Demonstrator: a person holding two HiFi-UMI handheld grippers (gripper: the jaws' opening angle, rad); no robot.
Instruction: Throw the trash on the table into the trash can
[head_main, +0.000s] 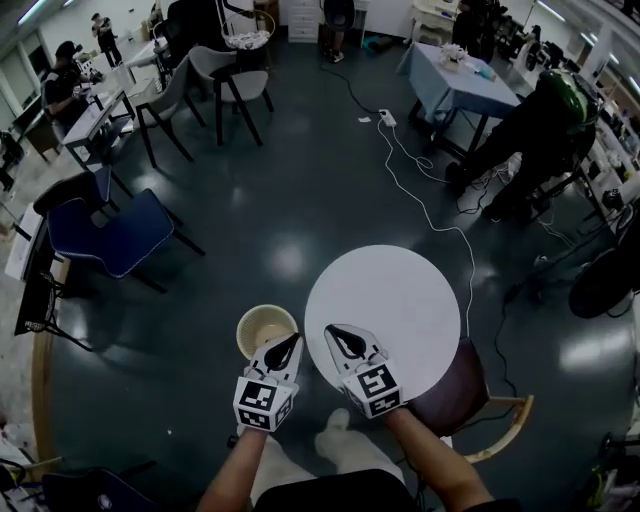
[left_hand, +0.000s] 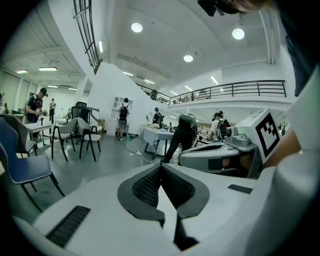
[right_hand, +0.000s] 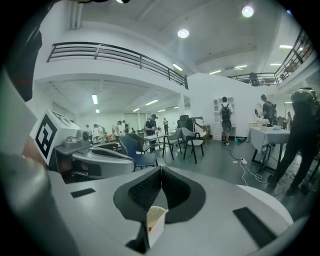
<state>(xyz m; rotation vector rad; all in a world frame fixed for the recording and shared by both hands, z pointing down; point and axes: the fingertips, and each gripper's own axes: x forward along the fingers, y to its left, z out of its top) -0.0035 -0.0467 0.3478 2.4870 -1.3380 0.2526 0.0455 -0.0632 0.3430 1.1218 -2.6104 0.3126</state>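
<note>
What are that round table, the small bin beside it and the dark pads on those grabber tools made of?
Round table: smooth white top with a soft sheen, probably laminate or painted board.
Trash can: cream and thin-walled, so it looks like paper or light plastic; the view leaves open which.
Gripper pads: dark grey and matte with a fine cross-hatched grip texture, most likely rubber.

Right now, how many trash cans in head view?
1: the beige trash can on the floor beside the round white table's left edge, ahead of the left gripper. More may be hidden.
</note>
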